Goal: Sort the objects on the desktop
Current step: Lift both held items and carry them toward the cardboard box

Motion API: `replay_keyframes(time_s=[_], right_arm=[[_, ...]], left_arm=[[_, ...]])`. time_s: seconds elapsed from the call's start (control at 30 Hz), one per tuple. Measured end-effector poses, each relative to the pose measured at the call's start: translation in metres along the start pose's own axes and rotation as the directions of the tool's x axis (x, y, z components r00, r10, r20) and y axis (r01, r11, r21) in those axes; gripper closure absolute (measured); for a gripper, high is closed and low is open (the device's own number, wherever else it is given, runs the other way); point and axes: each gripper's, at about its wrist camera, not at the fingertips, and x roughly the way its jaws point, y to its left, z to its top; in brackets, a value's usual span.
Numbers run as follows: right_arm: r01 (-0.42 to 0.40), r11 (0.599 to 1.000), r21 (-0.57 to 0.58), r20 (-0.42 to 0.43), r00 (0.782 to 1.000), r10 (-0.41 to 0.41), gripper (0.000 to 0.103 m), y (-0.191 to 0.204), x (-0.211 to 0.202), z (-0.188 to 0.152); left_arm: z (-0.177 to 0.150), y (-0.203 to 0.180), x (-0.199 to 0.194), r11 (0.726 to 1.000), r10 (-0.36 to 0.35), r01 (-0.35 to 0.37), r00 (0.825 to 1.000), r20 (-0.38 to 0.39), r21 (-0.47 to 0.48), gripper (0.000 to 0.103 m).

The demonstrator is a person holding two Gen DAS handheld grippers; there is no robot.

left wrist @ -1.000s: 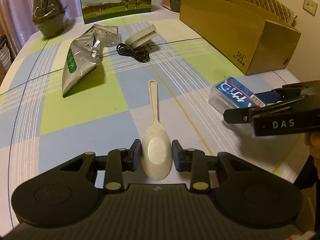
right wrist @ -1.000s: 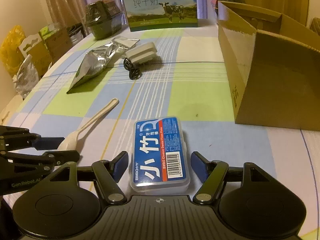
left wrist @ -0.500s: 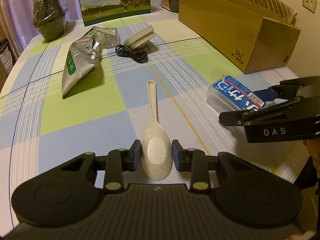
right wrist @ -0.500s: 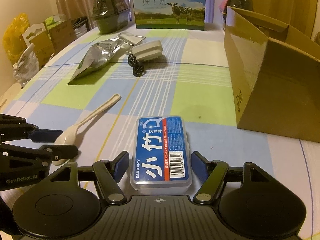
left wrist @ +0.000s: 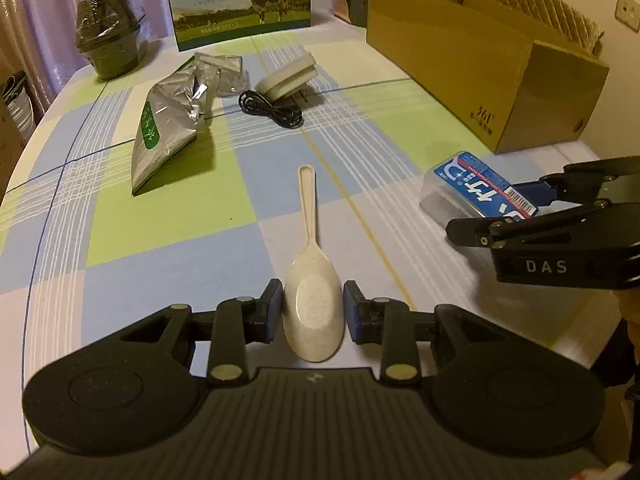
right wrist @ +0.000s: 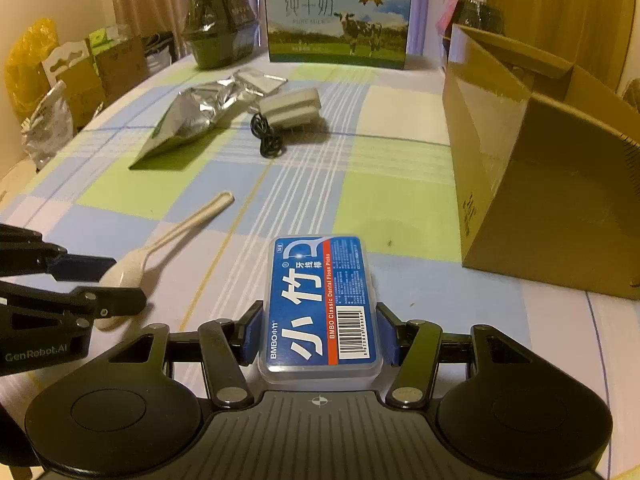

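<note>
While the left hand-held gripper (left wrist: 313, 308) sits low over the table (left wrist: 168, 224), the spoon (left wrist: 313, 312) lies right between its two blue pads. The bowl of the spoon is the part in the gap. The long handle points straight away from the gripper, toward the far end of the table. The pads (left wrist: 275, 306) are tight against the sides of the bowl, so this gripper looks closed on the spoon.

The right hand-held gripper (right wrist: 319, 334) is closed on the floss box (right wrist: 320, 304). The box is long, and its long side also runs straight ahead, away from the gripper. The blue pads squeeze its two long sides near the end closest to the camera.

The big cardboard box (right wrist: 552, 184) stands ahead and to the right of the floss box. It is nearer to the right gripper than to the left one. I think the things go in there, so the right hand has the shorter trip, and the spoon has to cross over from the left.

Farther back lie a silver foil bag (left wrist: 164, 136) and a charger with a black cord (left wrist: 280, 96), and no gripper is near them.
</note>
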Motion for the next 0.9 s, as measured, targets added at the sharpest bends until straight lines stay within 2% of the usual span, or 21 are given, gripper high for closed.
replay_keyframes(time_s=[0.9], right_arm=[[-0.023,0.999,0.048,0.096,0.995,0.018,0.05,0.001,-0.057,0.011]], left_arm=[[0.015,-0.013,-0.064,0.998,-0.007,0.013,0.994,0.108,-0.055,0.076]])
